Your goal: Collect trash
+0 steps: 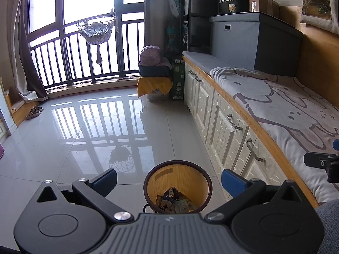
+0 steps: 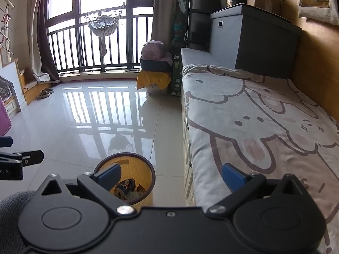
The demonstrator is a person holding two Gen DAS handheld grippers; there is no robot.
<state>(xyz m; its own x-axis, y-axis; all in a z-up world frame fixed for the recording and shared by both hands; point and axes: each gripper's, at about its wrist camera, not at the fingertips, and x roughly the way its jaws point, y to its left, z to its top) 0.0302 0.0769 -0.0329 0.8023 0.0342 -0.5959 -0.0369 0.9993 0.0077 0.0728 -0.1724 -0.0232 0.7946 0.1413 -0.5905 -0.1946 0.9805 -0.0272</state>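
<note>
Spread wide and holding nothing: left gripper (image 1: pixel 169 182), blue-padded fingers (image 1: pixel 233 182) apart above a round wastebasket (image 1: pixel 148 180) with a dark rim and yellow ribbed inside. Standing on glossy floor tiles (image 1: pixel 84 131) just beside white cabinet doors (image 1: pixel 222 122) under a wooden-edged bench. Inside the bin: drink cans (image 1: pixel 170 196) and crumpled wrappers (image 1: pixel 183 206) at the bottom. Likewise spread and empty, right gripper (image 2: pixel 171 176), one finger over the wastebasket (image 2: pixel 146 169), the other over a cartoon-print blanket (image 2: pixel 264 122) covering the bench. Cans (image 2: pixel 126 186) in the bin visible from this side too. Tip of the right gripper (image 1: pixel 322 164) at the edge of the left view; left gripper's tip (image 2: pixel 21 158) at the edge of the right view. Farther off: grey storage box (image 1: pixel 254 42) at the bench's far end, black round tin (image 1: pixel 233 3) and cardboard box (image 1: pixel 264 3) on top. Yellow cloth (image 1: pixel 153 85) draped over a container near the window, slippers (image 1: pixel 34 112) by the curtain (image 1: pixel 27 63), netted basket (image 1: pixel 96 30) hanging at the black railing (image 1: pixel 84 59).
</note>
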